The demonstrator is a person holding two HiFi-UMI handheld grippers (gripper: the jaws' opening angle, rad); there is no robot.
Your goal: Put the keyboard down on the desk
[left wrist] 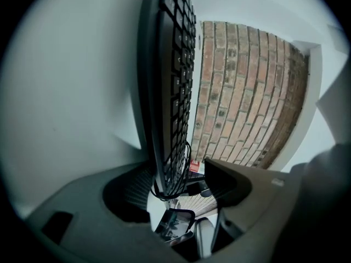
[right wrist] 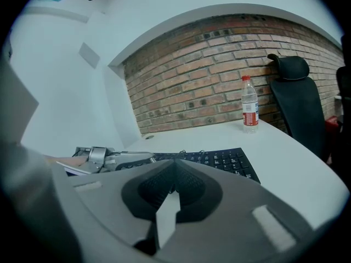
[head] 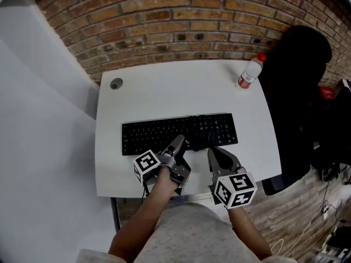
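A black keyboard [head: 159, 134] lies flat on the white desk [head: 175, 89], parallel to the brick wall, with a bundle of its cable [head: 201, 139] on its near middle. My left gripper [head: 182, 144] is at the keyboard's near edge. In the left gripper view the keyboard [left wrist: 171, 92] stands edge-on between the jaws of that gripper [left wrist: 176, 182], which are wide apart and open, with a gap on the key side. My right gripper [head: 214, 153] hovers just off the near edge, shut and empty [right wrist: 174, 166]; the keyboard [right wrist: 225, 159] lies beyond it.
A clear water bottle with a red cap [head: 249, 73] stands at the desk's far right corner. A black chair [head: 299, 92] is against the right side. A grey cable grommet [head: 116, 83] sits at the far left. The brick wall [head: 181, 21] runs behind.
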